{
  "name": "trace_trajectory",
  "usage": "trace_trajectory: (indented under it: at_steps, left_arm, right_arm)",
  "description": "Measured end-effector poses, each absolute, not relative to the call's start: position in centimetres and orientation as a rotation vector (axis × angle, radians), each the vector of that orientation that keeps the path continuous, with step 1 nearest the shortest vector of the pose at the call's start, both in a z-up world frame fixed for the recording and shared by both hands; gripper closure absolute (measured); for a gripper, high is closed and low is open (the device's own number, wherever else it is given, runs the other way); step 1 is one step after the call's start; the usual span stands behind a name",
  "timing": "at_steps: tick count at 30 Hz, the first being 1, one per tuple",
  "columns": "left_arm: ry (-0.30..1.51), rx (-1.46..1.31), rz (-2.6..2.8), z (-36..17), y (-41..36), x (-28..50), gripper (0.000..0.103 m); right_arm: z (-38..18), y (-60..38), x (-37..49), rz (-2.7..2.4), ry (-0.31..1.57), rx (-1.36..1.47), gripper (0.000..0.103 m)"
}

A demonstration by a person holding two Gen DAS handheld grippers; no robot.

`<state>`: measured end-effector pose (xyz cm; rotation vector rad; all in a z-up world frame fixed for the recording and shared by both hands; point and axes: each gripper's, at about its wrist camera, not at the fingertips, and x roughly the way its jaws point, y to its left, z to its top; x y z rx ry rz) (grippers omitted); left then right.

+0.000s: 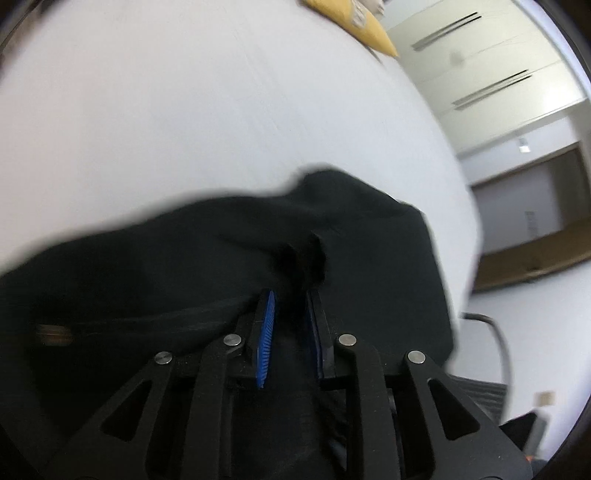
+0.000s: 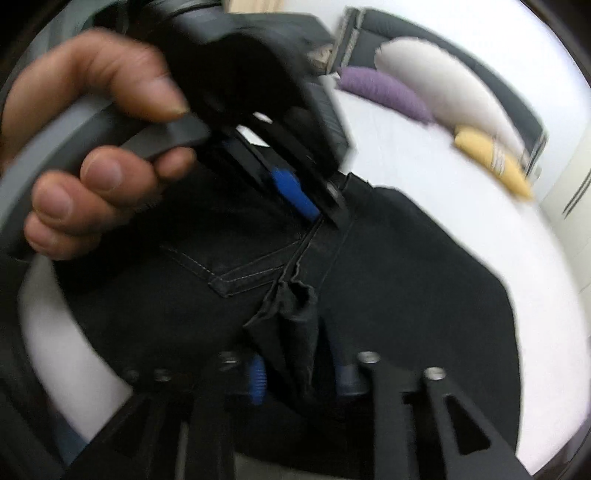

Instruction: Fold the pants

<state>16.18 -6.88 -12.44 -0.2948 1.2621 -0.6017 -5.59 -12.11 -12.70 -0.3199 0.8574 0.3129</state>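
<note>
Black pants (image 1: pixel 192 243) lie on a white bed sheet (image 1: pixel 184 103). In the left wrist view my left gripper (image 1: pixel 290 295) is shut on a bunched fold of the pants between its blue pads. In the right wrist view the pants (image 2: pixel 406 280) show a back pocket (image 2: pixel 243 266) with pale stitching. My right gripper (image 2: pixel 295 325) is shut on a fold of the pants near the waistband. The left gripper (image 2: pixel 314 206) appears there too, held by a hand (image 2: pixel 85 147), pinching the waistband just beyond the right gripper.
A yellow pillow (image 1: pixel 354 18) lies at the far edge of the bed. In the right wrist view purple (image 2: pixel 384 92), white (image 2: pixel 443 81) and yellow (image 2: pixel 491 162) pillows lie by the dark headboard (image 2: pixel 517 107). A chair (image 1: pixel 487 354) stands beside the bed.
</note>
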Motion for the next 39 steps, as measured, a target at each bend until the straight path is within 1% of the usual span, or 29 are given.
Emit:
trace_trajectory:
  at_steps: [1, 3, 6, 10, 11, 13, 15, 17, 18, 19, 21, 24, 28, 30, 32, 33, 34, 35, 37, 38, 39]
  left_arm:
    - [1.236, -0.289, -0.568, -11.7, -6.2, 16.1, 0.086]
    - [1.194, -0.286, -0.546, -10.8, -5.9, 15.7, 0.086]
    - [1.143, -0.234, -0.600, -9.2, -8.1, 13.5, 0.086]
    - [1.175, -0.184, -0.739, -10.3, -12.3, 11.0, 0.086]
    - [1.195, -0.162, -0.749, -11.1, -13.2, 10.4, 0.086]
    - [1.248, -0.105, -0.745, -13.4, -14.5, 9.3, 0.086]
    - [1.197, -0.124, -0.760, -14.4, -14.4, 9.0, 0.087]
    - [1.192, -0.158, -0.794, -15.0, -13.5, 9.1, 0.087]
    - [1.203, -0.183, -0.805, -15.1, -12.9, 9.3, 0.087]
    - [1.211, -0.199, -0.809, -15.0, -12.9, 9.1, 0.087]
    - [1.220, -0.228, -0.814, -15.3, -12.5, 9.2, 0.087]
    - [1.202, -0.227, -0.811, -15.5, -12.7, 8.9, 0.087]
    - [1.192, -0.246, -0.817, -16.4, -12.0, 8.6, 0.087]
    - [1.187, -0.252, -0.819, -16.3, -11.4, 8.6, 0.087]
    - [1.179, -0.255, -0.816, -16.3, -10.8, 8.5, 0.086]
    - [1.175, -0.256, -0.814, -16.2, -10.6, 8.4, 0.086]
    - [1.170, -0.254, -0.811, -16.3, -10.5, 8.3, 0.086]
    - [1.165, -0.254, -0.809, -16.3, -10.5, 8.1, 0.086]
    - [1.153, -0.255, -0.798, -15.9, -10.3, 7.9, 0.086]
    - [1.147, -0.251, -0.790, -15.8, -10.2, 7.8, 0.086]
    - [1.142, -0.244, -0.782, -15.0, -9.9, 7.7, 0.086]
  right_arm:
    - [-12.0, -13.0, -5.8, 0.382, 0.879, -0.239, 0.037]
    - [-10.6, -15.0, -6.5, 0.487, 0.879, -0.109, 0.037]
    - [-8.5, -20.7, -6.2, 0.532, 0.866, 0.083, 0.037]
    - [-7.7, -31.2, -2.6, 0.514, 0.865, 0.416, 0.037]
    - [-8.0, -34.5, -1.1, 0.547, 0.867, 0.532, 0.037]
    - [-8.9, -37.6, 1.1, 0.565, 0.877, 0.640, 0.037]
    - [-10.3, -39.5, 3.5, 0.584, 0.893, 0.732, 0.037]
    - [-12.7, -40.4, 5.8, 0.564, 0.934, 0.788, 0.037]
    - [-13.8, -40.8, 6.5, 0.553, 0.964, 0.808, 0.037]
    - [-15.6, -40.7, 6.9, 0.552, 1.013, 0.828, 0.044]
    - [-16.9, -40.8, 6.8, 0.551, 1.034, 0.802, 0.056]
    - [-16.3, -40.6, 4.2, 0.617, 1.021, 0.799, 0.056]
    - [-16.4, -38.5, 0.0, 0.692, 1.068, 0.665, 0.055]
    - [-16.1, -37.6, -3.2, 0.681, 1.025, 0.608, 0.055]
    - [-16.4, -38.6, -5.4, 0.646, 1.002, 0.680, 0.056]
    - [-16.4, -38.5, -5.1, 0.626, 0.995, 0.706, 0.059]
    - [-16.1, -38.7, -4.8, 0.597, 0.994, 0.718, 0.059]
    - [-15.1, -38.3, -4.5, 0.568, 0.993, 0.709, 0.057]
    - [-13.2, -37.7, -4.9, 0.602, 0.918, 0.699, 0.055]
    - [-12.2, -36.7, -4.8, 0.625, 0.870, 0.702, 0.051]
    - [-12.2, -36.2, -4.5, 0.612, 0.868, 0.694, 0.038]
